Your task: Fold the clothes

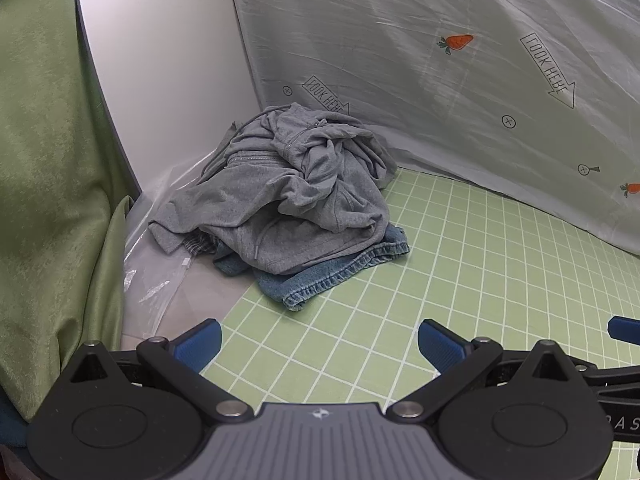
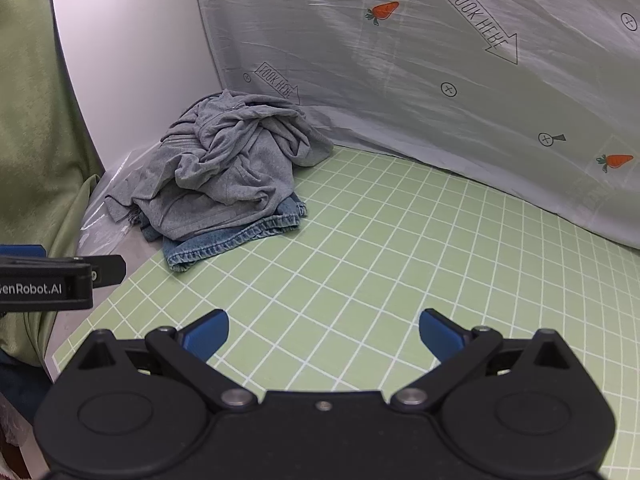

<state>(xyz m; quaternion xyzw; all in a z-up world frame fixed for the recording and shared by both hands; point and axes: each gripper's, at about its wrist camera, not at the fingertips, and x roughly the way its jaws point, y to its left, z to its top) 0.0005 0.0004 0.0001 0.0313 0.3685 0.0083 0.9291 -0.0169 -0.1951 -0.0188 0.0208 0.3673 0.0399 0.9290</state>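
Observation:
A crumpled grey hoodie (image 1: 288, 188) (image 2: 224, 176) lies in a heap in the far left corner, on top of blue denim jeans (image 1: 320, 280) (image 2: 224, 240); a bit of checked fabric (image 1: 198, 242) peeks out beneath. My left gripper (image 1: 320, 344) is open, low over the green grid mat (image 1: 460, 280), well short of the pile. My right gripper (image 2: 324, 332) is open too, nothing between its blue pads, also short of the heap. The left gripper's body (image 2: 52, 276) shows at the left edge of the right wrist view.
A grey sheet with carrot prints (image 1: 440, 60) (image 2: 400, 60) hangs behind the mat. A white panel (image 1: 160, 60) stands in the left corner, clear plastic film (image 1: 160, 280) under the pile's left side, and a green curtain (image 1: 48, 160) on the far left.

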